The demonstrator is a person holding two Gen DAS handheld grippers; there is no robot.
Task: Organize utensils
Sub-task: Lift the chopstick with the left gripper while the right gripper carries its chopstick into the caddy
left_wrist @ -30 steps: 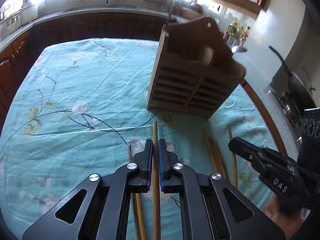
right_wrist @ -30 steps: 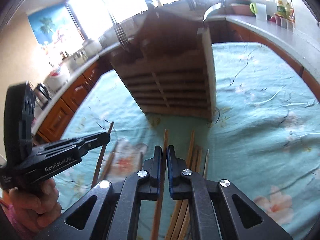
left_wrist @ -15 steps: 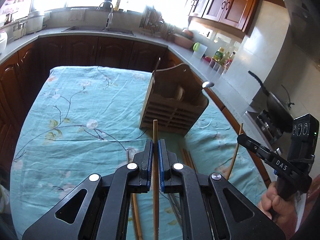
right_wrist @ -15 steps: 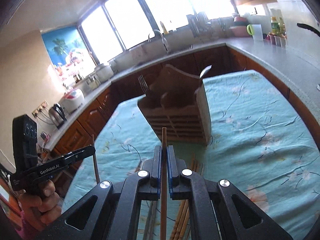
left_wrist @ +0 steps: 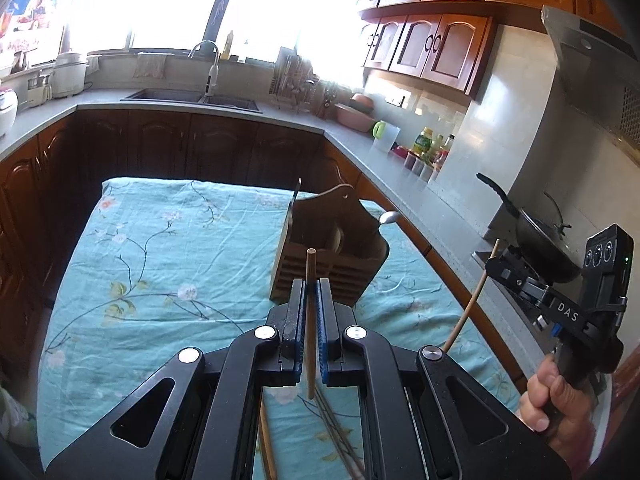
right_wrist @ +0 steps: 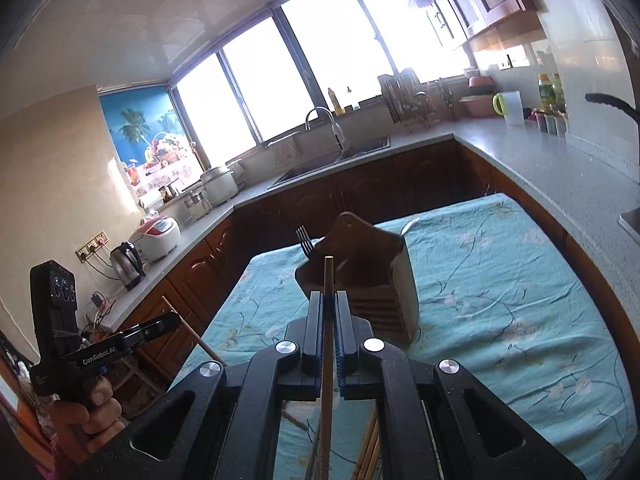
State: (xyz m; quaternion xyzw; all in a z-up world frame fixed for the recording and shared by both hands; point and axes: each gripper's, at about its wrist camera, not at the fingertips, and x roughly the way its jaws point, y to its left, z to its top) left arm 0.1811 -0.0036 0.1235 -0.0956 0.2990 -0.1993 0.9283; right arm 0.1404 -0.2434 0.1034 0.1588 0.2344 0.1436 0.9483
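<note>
- We've got the left gripper (left_wrist: 308, 292) clamped on one wooden chopstick (left_wrist: 309, 280), the blue pads pinching it tight, the stick running straight down the middle with its blunt end poking out past the tips.
- Same deal on the other side: the right gripper (right_wrist: 329, 304) is pinching its own second chopstick (right_wrist: 328, 320), which points out toward the holder.
- Both sticks are up in the air above the table, clear of the cloth (each gripper shows up in the other camera too, stick angled through its tips).
- The wooden utensil holder (left_wrist: 332, 256) stands upright on the teal floral tablecloth (left_wrist: 168, 248), ahead of both grippers and apart from them.
- In the holder we can see a fork (right_wrist: 305, 240) sticking up at one end and a spoon (left_wrist: 389, 218) leaning out at the other.
- More loose chopsticks (left_wrist: 267, 436) lie on the cloth right under the grippers, mostly hidden by the black arms, so we can't count them.
- Behind the table: a countertop (left_wrist: 404, 184) with a sink, bottles and a wok.
</note>
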